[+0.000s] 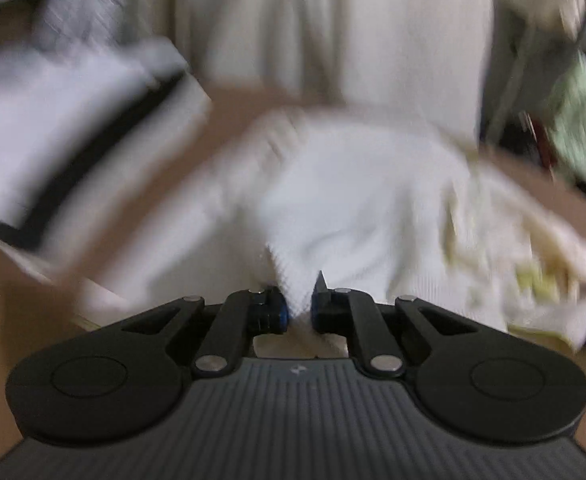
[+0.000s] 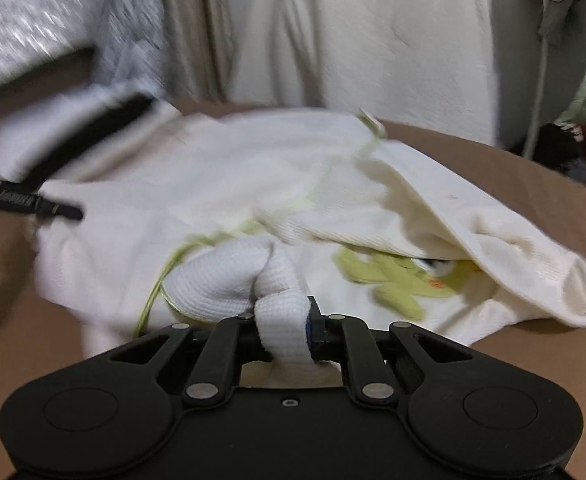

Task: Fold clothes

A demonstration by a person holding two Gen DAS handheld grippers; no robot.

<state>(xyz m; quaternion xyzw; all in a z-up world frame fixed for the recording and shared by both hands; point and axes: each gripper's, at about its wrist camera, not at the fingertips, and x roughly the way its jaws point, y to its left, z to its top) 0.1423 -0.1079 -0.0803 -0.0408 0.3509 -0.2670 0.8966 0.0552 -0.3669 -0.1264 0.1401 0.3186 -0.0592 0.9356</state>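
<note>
At the bottom centre of each view, the left gripper (image 1: 301, 312) and right gripper (image 2: 283, 334) are each pinching a white garment (image 2: 253, 184) on the brown table (image 2: 513, 184), likely to fold it.

Motion blur smears the folded pile (image 1: 73, 128).

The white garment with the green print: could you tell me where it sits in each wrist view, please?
Left wrist: the white garment fills the centre and right, its near edge pinched in the left gripper.
Right wrist: it spreads across the middle, a fold clamped in the right gripper.
Shared landmark: the brown table.
</note>
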